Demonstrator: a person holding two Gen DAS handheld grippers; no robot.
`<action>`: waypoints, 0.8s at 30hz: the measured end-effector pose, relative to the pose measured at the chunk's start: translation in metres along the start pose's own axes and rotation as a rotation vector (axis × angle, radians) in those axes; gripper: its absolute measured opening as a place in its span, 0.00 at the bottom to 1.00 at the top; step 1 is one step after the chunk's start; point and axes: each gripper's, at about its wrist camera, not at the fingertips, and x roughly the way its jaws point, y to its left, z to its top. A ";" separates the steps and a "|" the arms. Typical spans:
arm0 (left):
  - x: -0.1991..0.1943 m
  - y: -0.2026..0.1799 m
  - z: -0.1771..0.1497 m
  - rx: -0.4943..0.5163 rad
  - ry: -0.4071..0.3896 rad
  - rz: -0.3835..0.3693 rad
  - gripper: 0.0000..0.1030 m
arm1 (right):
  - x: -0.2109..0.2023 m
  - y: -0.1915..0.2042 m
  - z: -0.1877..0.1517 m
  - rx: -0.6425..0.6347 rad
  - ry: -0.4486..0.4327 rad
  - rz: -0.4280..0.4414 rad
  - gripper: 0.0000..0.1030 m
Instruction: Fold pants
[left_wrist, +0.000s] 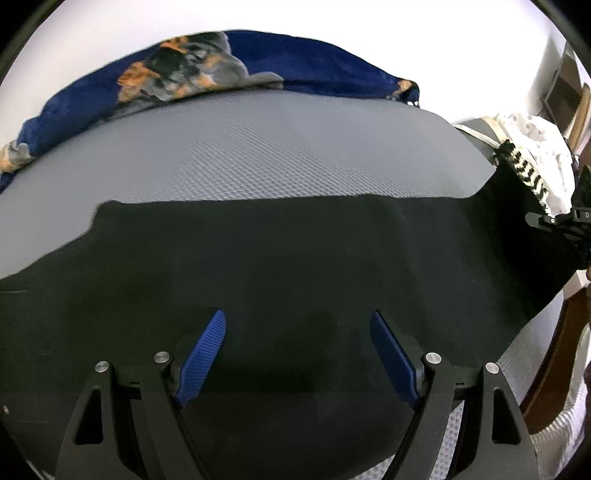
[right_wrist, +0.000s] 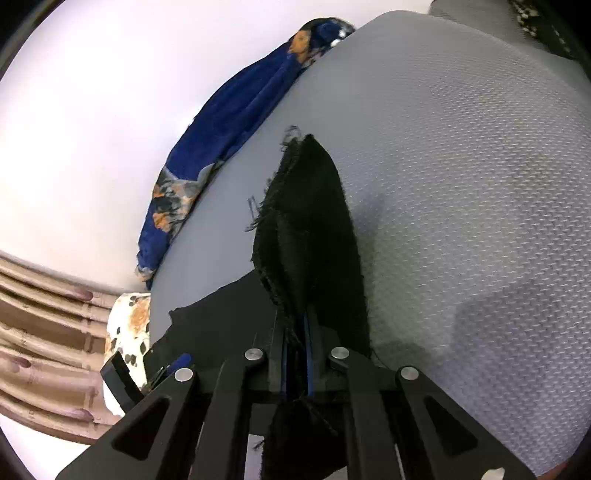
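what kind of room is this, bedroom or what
Probably a bedroom: black pants lie on a grey textured mattress, a blue blanket is bunched along its far edge, and more laundry is piled beside it.

pants (left_wrist: 258, 258): spread on the mattress (left_wrist: 277, 147)
blanket (left_wrist: 258, 62): bunched along the mattress's far edge, against the wall
right gripper (right_wrist: 297, 354): pants' frayed end between its fingers, raised off the mattress

Bright, even light washed the wall (right_wrist: 74, 147) white; soft shadows fell just ahead of each gripper, and fisheye distortion bent every edge, slightly blurred.
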 end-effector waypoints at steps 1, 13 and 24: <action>-0.003 0.002 -0.001 0.004 -0.006 0.007 0.78 | 0.002 0.002 0.000 0.000 0.005 0.011 0.07; -0.051 0.064 -0.020 -0.090 -0.078 0.080 0.78 | 0.046 0.066 -0.016 -0.067 0.094 0.064 0.07; -0.064 0.110 -0.033 -0.208 -0.065 0.080 0.78 | 0.112 0.113 -0.043 -0.113 0.209 0.100 0.07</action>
